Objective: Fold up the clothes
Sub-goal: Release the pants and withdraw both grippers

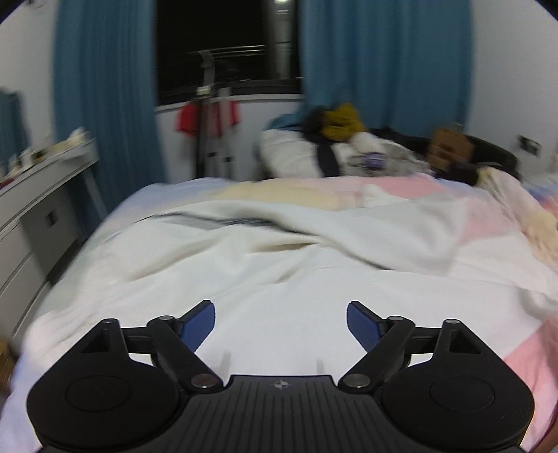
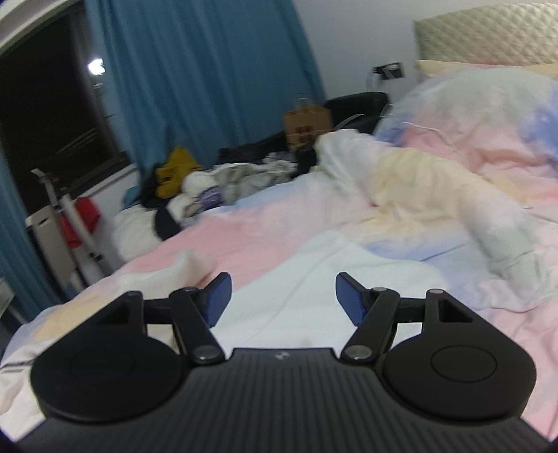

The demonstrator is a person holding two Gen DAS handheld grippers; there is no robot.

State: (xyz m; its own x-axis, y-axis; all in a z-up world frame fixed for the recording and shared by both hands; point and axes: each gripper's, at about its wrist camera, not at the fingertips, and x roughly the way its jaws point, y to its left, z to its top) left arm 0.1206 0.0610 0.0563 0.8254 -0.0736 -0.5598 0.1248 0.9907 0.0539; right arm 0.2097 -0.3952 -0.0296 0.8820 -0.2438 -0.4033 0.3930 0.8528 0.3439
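A white garment [image 1: 265, 265] with a dark striped edge lies spread and creased on the bed, seen in the left wrist view. My left gripper [image 1: 280, 322] hovers above its near part, jaws wide apart, nothing between the blue pads [image 1: 197, 325]. In the right wrist view the same white cloth [image 2: 300, 275] lies on the pastel duvet [image 2: 453, 167]. My right gripper [image 2: 283, 296] is above it, open and empty. A heap of other clothes [image 2: 223, 184], with a mustard-yellow piece [image 1: 340, 120], sits at the bed's far side.
Blue curtains [image 1: 104, 97] frame a dark window [image 1: 223, 48]. A grey dresser [image 1: 38, 216] stands at the left of the bed. A drying rack with red cloth [image 1: 209, 122] stands by the window. A brown paper bag [image 2: 307, 122] and a quilted headboard [image 2: 488, 31] are at the far right.
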